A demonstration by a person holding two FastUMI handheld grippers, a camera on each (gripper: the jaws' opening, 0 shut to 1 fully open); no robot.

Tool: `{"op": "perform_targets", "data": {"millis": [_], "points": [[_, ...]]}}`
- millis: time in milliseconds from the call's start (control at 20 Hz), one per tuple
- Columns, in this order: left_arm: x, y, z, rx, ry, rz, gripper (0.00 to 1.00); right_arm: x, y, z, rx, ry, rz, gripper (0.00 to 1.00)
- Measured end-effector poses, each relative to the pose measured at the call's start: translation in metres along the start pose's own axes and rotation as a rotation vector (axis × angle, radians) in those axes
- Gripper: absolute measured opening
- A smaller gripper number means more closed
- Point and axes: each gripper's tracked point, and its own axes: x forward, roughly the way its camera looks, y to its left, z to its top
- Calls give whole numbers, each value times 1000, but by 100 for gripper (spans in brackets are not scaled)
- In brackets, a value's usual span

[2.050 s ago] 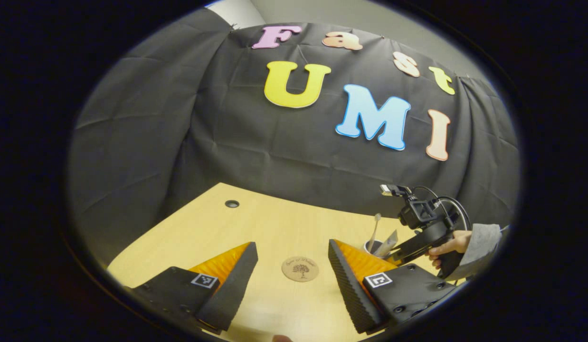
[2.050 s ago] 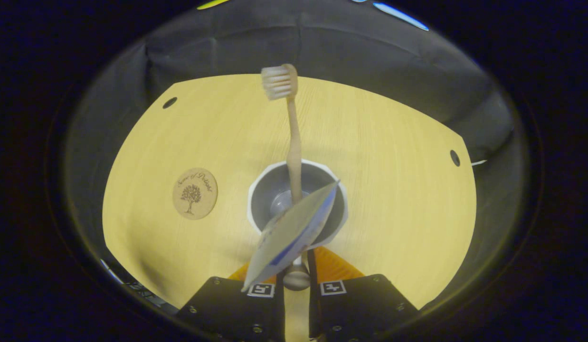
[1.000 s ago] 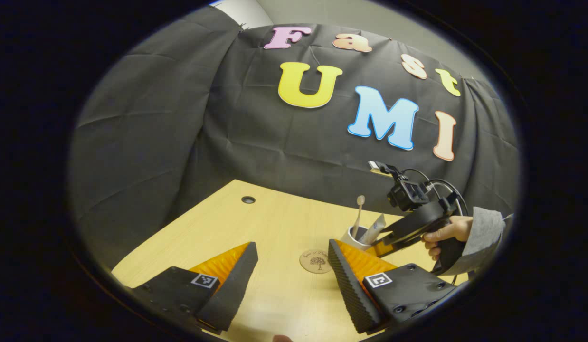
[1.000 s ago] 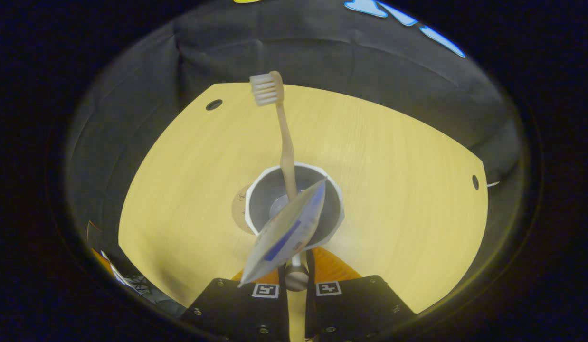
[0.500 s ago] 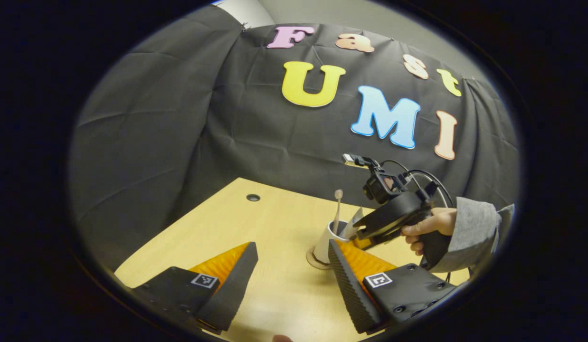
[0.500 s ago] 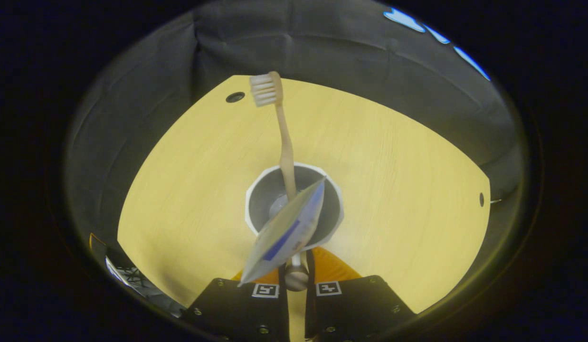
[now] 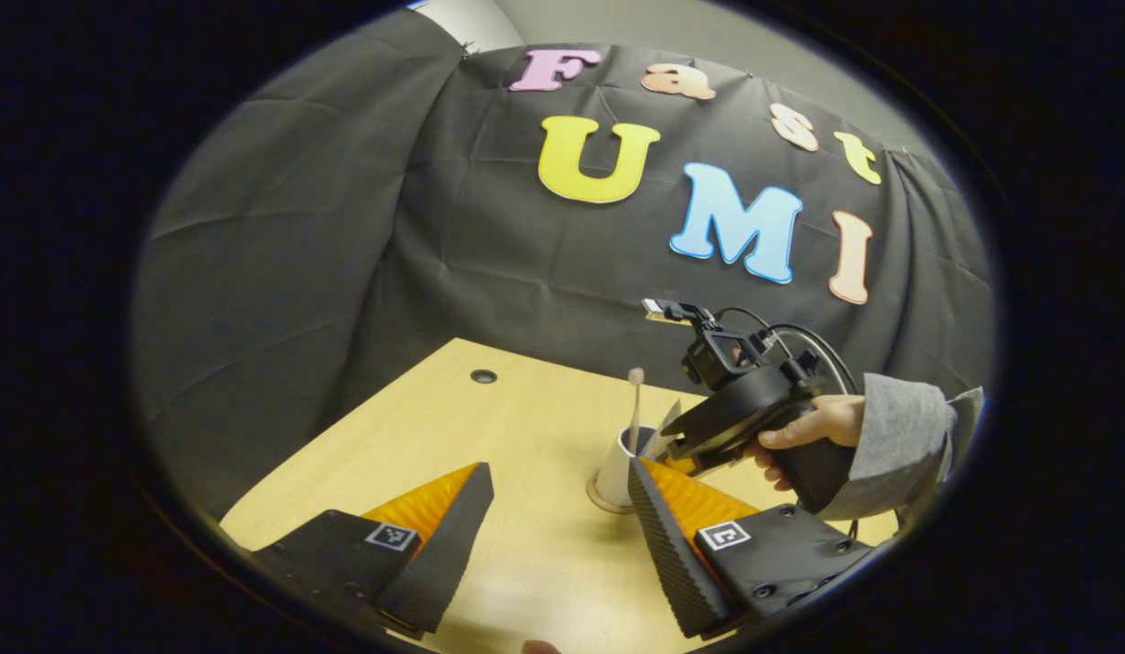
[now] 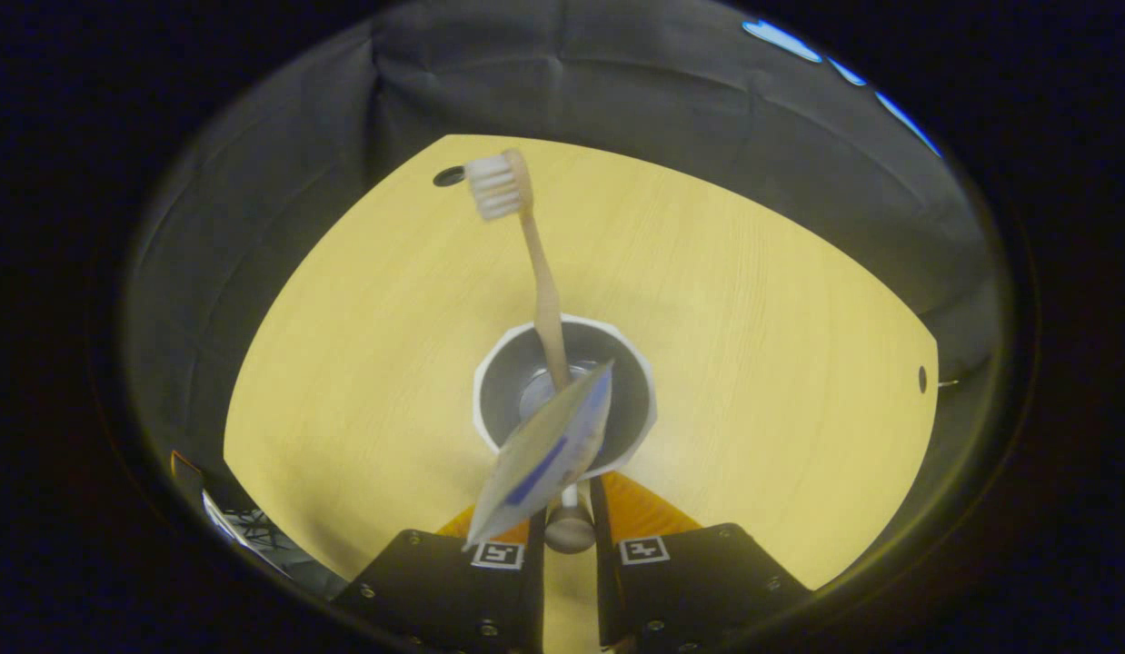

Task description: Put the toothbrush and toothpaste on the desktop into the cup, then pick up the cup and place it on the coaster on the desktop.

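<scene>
Cup directly ahead of right tool

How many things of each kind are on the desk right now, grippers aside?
Cup: 1
Toothbrush: 1, standing in the cup
Toothpaste tube: 1, leaning in the cup
Coaster: 1, under the cup
Total: 4
</scene>
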Motion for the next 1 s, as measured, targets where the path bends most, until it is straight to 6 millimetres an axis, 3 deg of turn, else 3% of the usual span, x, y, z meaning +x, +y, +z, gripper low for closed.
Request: {"op": "perform_targets", "data": {"millis": [50, 150, 200, 300, 350, 500, 700, 1000], "points": [[1, -1, 2, -2, -1, -1, 96, -3, -1, 1, 3, -8, 3, 24], [0, -2, 2, -4, -3, -2, 96, -13, -4, -1, 17, -27, 5, 36], [1, -4, 3, -4, -5, -4, 96, -18, -3, -2, 24, -38, 10, 52], [4, -10, 6, -4, -11, -11, 96, -27, -5, -5, 34, -58, 16, 69], [5, -13, 9, -1, -15, -17, 96, -33, -9, -6, 40, -71, 11, 67], [6, -24, 16, 17, -27, -35, 96, -58, -15, -14, 69, -123, 21, 86], [11, -48, 27, 40, -43, -71, 96, -101, -35, -31, 111, -230, -5, 84], [18, -95, 45, 88, -78, -132, 96, -170, -88, -59, 157, -472, -134, 84]]}}
